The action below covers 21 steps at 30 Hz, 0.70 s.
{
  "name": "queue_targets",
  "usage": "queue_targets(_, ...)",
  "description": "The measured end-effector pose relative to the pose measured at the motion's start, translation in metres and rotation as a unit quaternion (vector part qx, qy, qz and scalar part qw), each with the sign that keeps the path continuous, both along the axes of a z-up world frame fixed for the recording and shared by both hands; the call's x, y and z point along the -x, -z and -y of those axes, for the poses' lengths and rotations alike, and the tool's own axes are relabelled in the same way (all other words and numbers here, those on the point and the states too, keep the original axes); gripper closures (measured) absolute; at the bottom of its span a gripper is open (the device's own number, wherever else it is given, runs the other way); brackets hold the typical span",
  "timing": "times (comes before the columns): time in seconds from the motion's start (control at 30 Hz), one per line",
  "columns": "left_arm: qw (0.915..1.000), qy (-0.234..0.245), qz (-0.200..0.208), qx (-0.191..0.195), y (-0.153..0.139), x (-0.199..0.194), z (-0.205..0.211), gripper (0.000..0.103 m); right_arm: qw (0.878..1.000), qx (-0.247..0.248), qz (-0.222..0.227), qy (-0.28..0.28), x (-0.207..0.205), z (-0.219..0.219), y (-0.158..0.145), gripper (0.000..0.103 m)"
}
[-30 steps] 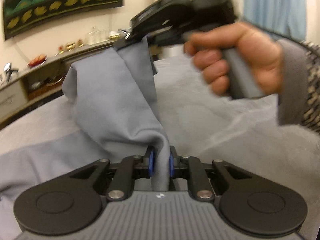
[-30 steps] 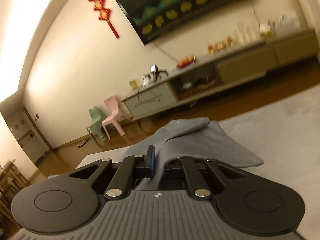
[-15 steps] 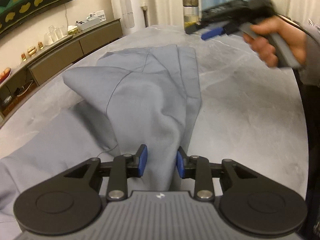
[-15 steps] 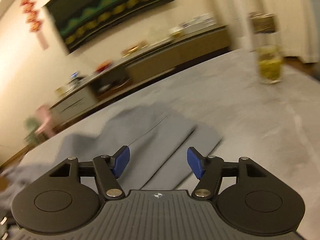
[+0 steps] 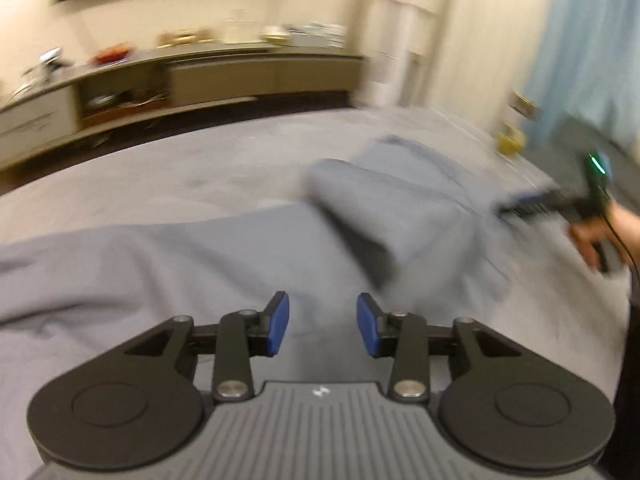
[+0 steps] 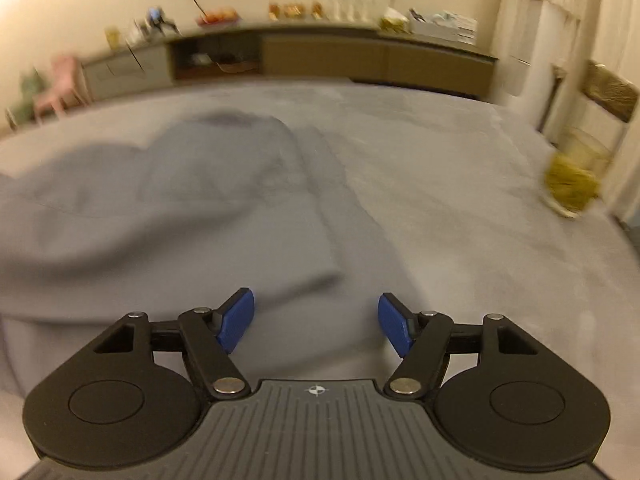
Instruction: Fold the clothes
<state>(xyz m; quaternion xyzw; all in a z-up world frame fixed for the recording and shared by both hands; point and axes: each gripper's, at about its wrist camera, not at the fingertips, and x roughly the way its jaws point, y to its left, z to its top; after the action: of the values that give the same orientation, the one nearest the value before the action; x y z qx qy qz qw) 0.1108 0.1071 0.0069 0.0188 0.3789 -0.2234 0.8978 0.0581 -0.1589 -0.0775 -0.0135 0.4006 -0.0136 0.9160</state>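
Since a second earlier you had let go with both tools: the grey-blue cotton garment (image 5: pixel 384 216) that had hung pinched and lifted between them had dropped onto the grey marbled worktop (image 6: pixel 460 184). Your left hand-held gripper (image 5: pixel 322 325) had just been opening; its blue pads (image 5: pixel 277 322) stood apart over the cloth with nothing pressed between them. Your right hand-held gripper (image 6: pixel 316 322) had also just been opening, wider than the left, and its blue pads (image 6: pixel 236 318) hovered free above a folded edge of the garment.

The garment lay in a long band from the worktop's left edge toward its far right corner, with a folded-over hump in the middle and flatter layers beyond it. In the left wrist view your right hand (image 5: pixel 592 236) and its tool appeared blurred at the worktop's right edge, just beside the garment's far end. A glass jar with yellow contents (image 6: pixel 572 180) stood near the worktop's far right corner, apart from the cloth. A long low sideboard (image 6: pixel 320 60) ran along the wall behind.
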Motion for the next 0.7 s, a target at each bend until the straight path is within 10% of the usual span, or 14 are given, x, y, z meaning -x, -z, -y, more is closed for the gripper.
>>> queue_targets(0.13, 0.9991, -0.002, 0.005, 0.041, -0.015, 0.002, -0.019, 0.066, 0.996, 0.074, -0.032, 0.034, 0.016, 0.022, -0.005, 0.033)
queue_targets(0.23, 0.9998, 0.010, 0.017, -0.003, -0.014, 0.007, -0.012, 0.064, 0.993, 0.084, -0.036, 0.074, 0.027, 0.036, -0.008, 0.034)
queue_targets(0.33, 0.9981, 0.011, 0.013, -0.059, 0.001, 0.009, -0.007, 0.064, 0.992, 0.014, 0.067, 0.108, 0.041, 0.039, -0.036, 0.027)
queue_targets(0.43, 0.9972, 0.003, -0.003, -0.074, 0.014, 0.004, -0.005, 0.064, 0.992, -0.045, 0.105, 0.061, 0.023, 0.022, -0.043, 0.016)
queue_targets(0.7, 0.9958, -0.021, -0.019, -0.087, 0.026, -0.007, -0.014, 0.064, 0.993, 0.043, 0.072, -0.082, -0.027, -0.049, 0.001, 0.022)
